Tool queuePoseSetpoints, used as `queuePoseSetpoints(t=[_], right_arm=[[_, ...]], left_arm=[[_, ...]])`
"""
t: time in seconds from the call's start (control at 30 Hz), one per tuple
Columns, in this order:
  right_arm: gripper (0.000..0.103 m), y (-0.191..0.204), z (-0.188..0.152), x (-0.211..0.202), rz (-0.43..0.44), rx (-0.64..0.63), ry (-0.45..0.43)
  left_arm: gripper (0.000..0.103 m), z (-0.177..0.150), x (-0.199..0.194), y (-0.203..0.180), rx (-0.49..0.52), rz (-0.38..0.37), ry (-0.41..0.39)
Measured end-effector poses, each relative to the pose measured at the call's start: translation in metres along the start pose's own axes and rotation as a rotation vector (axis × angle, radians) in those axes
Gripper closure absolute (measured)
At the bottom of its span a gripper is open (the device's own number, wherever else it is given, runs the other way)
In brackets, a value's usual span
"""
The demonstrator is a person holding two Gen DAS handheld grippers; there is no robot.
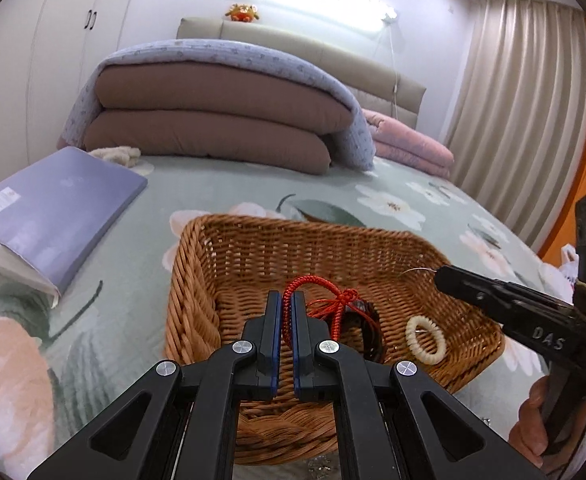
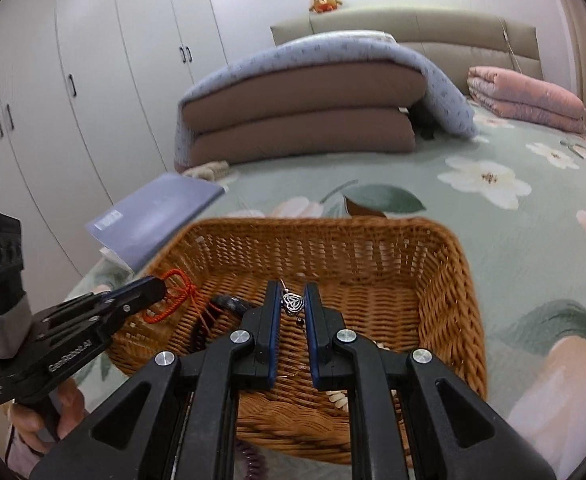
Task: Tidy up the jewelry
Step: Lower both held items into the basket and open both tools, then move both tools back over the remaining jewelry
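A woven wicker basket (image 1: 233, 264) (image 2: 449, 280) sits on the floral bedspread. My left gripper (image 1: 287, 300) is over the basket, shut on a red braided cord bracelet (image 1: 333, 300), which also shows in the right wrist view (image 2: 173, 292). My right gripper (image 2: 291, 292) is over the basket, shut on a silver pendant (image 2: 292, 303) with a thin wire hook (image 1: 415, 271). A white beaded ring (image 1: 426, 339) and a dark bracelet (image 1: 367, 320) (image 2: 229, 303) lie in the basket.
A purple book (image 1: 53, 208) (image 2: 157, 216) lies left of the basket on the bed. Folded brown and blue quilts (image 1: 221, 120) and a pink quilt (image 1: 413, 148) are stacked behind. White wardrobes (image 2: 73, 80) stand at left, curtains (image 1: 513, 100) at right.
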State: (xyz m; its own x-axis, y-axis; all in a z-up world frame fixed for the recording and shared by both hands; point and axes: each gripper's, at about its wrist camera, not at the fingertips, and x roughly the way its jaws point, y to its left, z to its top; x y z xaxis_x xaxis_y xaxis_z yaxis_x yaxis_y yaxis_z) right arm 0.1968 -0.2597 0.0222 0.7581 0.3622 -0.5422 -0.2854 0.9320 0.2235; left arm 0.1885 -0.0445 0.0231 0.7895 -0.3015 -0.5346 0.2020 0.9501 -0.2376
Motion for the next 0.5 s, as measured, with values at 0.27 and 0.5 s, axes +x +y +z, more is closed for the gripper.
queuePoseSetpoints(t=[0.27,0.5], right_arm=[[0.061,-0.018,-0.004,-0.008,-0.040,0.049,-0.038],[0.060,-0.008,-0.007,-0.035,-0.113,0.000,-0.122]], left_arm=[[0.040,-0.002,0.001,0.004,-0.020,-0.021,0.007],[0.039,-0.001,-0.028,0.010,-0.042,-0.014,-0.096]])
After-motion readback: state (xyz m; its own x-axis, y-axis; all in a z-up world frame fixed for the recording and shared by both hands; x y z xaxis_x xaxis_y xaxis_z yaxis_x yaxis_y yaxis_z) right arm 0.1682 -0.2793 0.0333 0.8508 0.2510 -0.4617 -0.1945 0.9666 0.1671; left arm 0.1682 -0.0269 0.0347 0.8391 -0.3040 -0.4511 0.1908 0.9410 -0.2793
